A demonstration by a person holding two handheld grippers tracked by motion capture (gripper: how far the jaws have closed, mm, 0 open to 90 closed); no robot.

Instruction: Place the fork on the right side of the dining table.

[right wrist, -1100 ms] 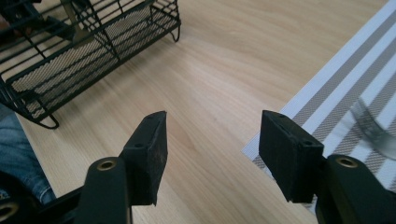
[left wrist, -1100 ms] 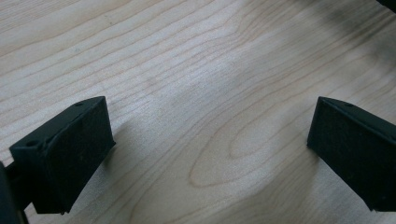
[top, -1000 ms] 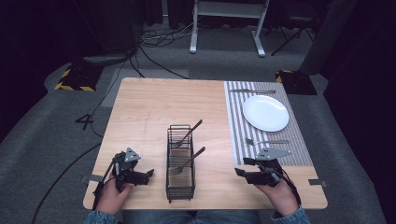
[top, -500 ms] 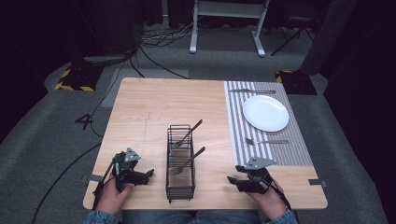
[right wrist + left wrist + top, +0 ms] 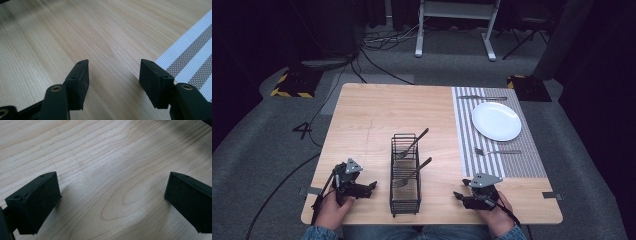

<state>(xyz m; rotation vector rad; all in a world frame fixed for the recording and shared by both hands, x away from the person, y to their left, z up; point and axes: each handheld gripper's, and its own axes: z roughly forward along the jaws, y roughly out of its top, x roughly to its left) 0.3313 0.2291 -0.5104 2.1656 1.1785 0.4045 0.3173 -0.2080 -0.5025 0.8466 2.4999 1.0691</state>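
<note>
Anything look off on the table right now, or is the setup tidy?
Nothing is spilled or damaged. The plate sits square on the striped mat, with a fork below and a knife above it. Two forks lean askew out of the wire caddy.

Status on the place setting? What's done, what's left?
Done: plate, fork and another utensil lie on the striped placemat. In hand: nothing; left tongs and right tongs open, empty. Left: two utensils in the wire caddy.
</note>
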